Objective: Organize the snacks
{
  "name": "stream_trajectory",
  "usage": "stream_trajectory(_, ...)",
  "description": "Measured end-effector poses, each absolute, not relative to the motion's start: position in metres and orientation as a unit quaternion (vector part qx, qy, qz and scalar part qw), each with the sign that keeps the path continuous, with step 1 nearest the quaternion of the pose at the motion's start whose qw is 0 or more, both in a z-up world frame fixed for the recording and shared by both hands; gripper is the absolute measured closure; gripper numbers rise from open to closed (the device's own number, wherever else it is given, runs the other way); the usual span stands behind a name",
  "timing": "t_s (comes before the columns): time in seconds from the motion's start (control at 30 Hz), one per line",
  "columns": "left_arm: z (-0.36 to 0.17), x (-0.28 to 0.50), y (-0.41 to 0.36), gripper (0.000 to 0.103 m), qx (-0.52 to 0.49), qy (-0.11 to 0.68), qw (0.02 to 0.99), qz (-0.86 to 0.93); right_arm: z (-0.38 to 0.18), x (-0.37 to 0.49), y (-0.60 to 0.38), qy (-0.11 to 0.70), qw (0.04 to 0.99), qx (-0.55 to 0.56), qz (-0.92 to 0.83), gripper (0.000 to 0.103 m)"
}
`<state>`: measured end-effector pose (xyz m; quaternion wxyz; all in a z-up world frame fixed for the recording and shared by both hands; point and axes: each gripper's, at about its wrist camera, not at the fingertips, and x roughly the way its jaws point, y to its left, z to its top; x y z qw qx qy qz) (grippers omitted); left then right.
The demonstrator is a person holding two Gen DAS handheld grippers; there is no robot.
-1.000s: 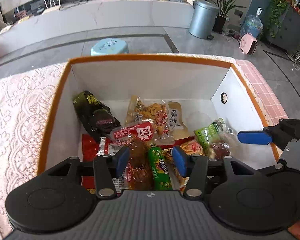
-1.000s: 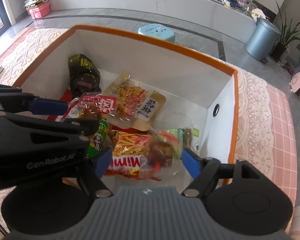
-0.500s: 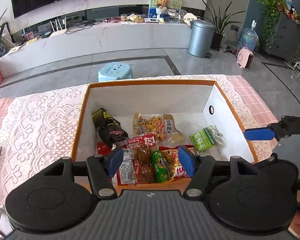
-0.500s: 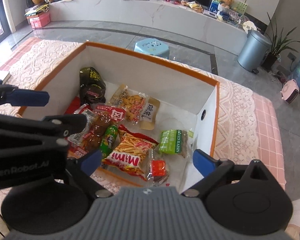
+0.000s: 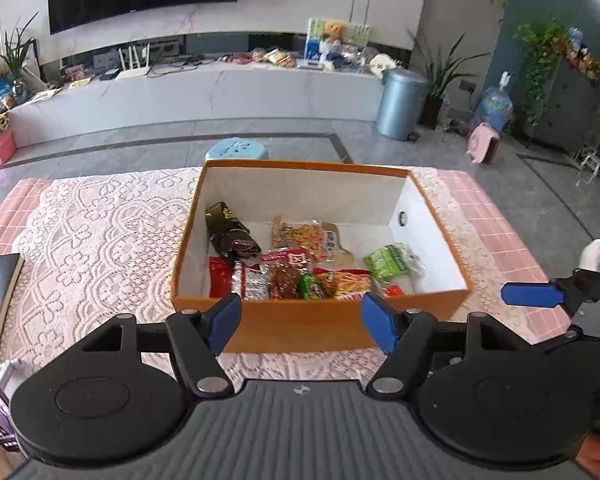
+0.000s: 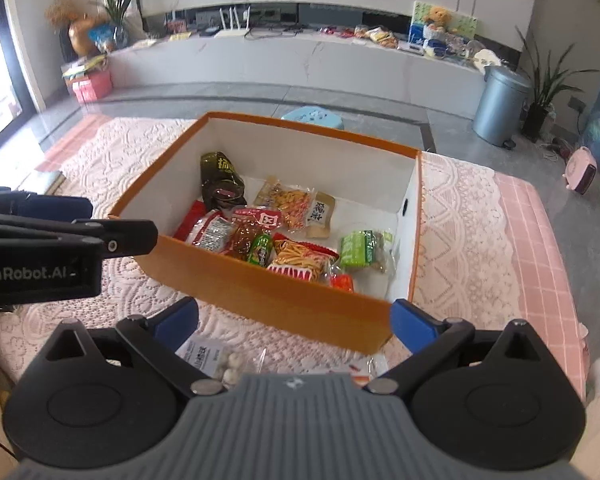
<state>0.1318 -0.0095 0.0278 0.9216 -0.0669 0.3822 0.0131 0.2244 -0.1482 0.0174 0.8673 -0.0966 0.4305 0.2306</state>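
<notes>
My left claw (image 5: 300,318) is opening, nothing between its blue pads, and my right claw (image 6: 294,320) is opening too, wide and empty. Both point down at the orange box (image 5: 320,324) on the lace-covered table (image 5: 100,240), which stands just ahead of both claws

The snacks already lie on the box floor, beyond my fingertips: a dark green packet (image 6: 220,180) leaning in the far left corner, a clear pouch of yellow crisps (image 6: 294,204) behind the middle, a red-labelled packet (image 6: 258,216), a small green tube (image 6: 261,250), a striped fries bag (image 6: 302,260) and a green raisin packet (image 6: 360,248) toward the right wall

What I judge to be left over is close under my right claw, on the table in front of the box: a clear pouch with a white label and pale round sweets (image 6: 216,360), partly hidden by the claw body, and beside it more clear wrapping that I cannot make out

That pouch looks light and limp. The film is probably slick and will crumple instead of resisting, so a pinch on the flat middle may slide off. I would take it by the sealed edge or across the lumpy part where the sweets bunch, closing gently enough not to crush them. It will sag and swing when lifted, so the near box wall needs clearing with room to spare
</notes>
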Motion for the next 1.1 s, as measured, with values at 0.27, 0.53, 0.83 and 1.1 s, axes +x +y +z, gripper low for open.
stream_trajectory(0.27,0.018,0.093,-0.011,0.02,-0.075,0.359,0.93,0.002,0.002,0.178,-0.166,0.409,0.884,-0.066,0.218,0.004)
stream_trajectory(0.53,-0.011,0.073,-0.002,0.02,-0.095,0.377,0.921,0.005,-0.033,0.15,-0.182,0.419,0.888,-0.018,0.185,0.004)
stream_trajectory(0.83,-0.048,0.067,-0.006,0.041,-0.066,0.418,0.906,0.02,-0.058,0.15,-0.191,0.422,0.892,0.0,0.161,0.004)
stream_trajectory(1.1,-0.06,0.064,-0.009,0.051,-0.062,0.394,0.917,0.023,-0.078,0.155,-0.193,0.436,0.881,0.017,0.185,0.004)
